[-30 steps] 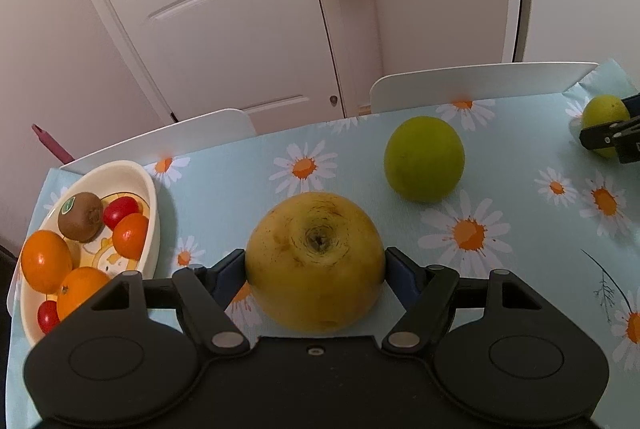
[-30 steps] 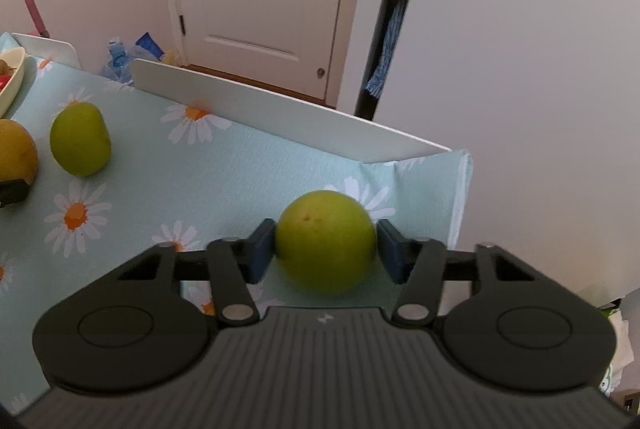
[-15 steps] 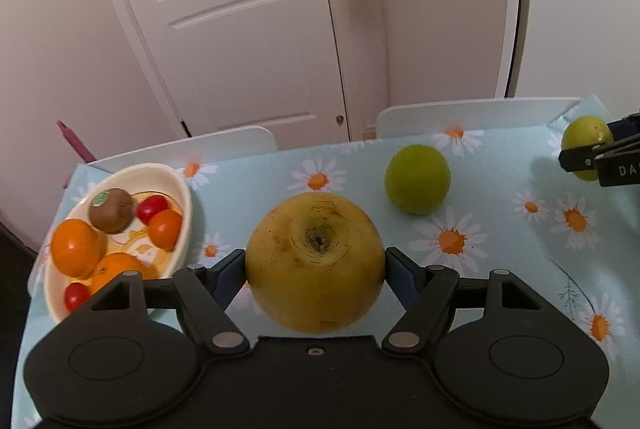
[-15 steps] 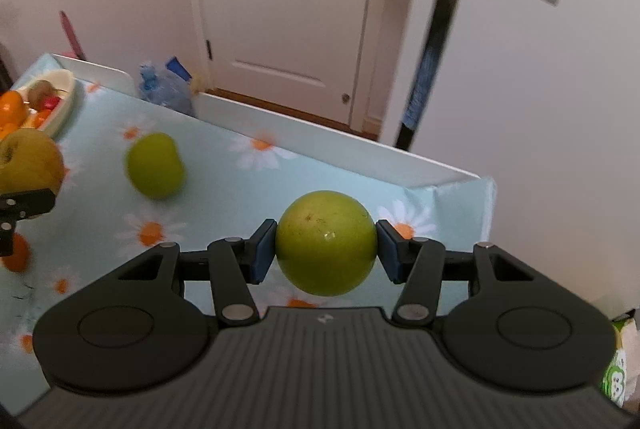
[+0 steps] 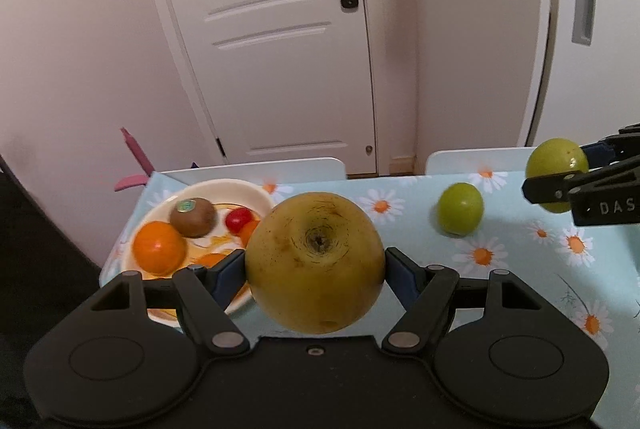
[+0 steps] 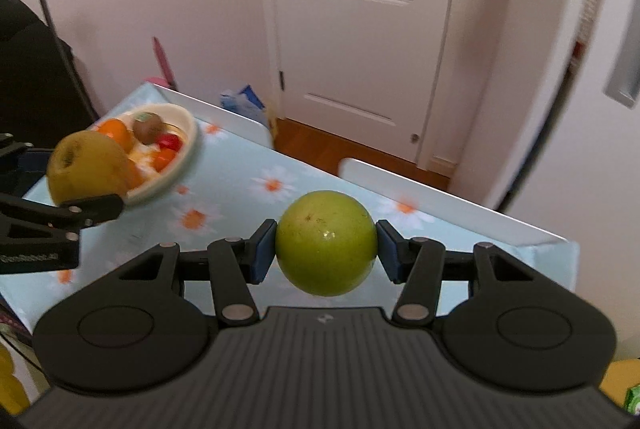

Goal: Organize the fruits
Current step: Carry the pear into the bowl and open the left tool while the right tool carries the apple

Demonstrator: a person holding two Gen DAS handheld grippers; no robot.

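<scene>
My left gripper is shut on a large yellow pear and holds it in the air just right of the white fruit bowl. The bowl holds oranges, a kiwi and small red tomatoes. My right gripper is shut on a green apple and holds it above the table. The right gripper and its apple show at the right edge of the left wrist view. A second green apple lies on the daisy tablecloth.
The bowl and the pear show at the left of the right wrist view. White chair backs stand along the table's far edge. A white door is behind. The table's right edge is close to my right gripper.
Both grippers have risen off the table with their fruit. The left has moved left toward the bowl. The right has swung left toward the bowl too.
</scene>
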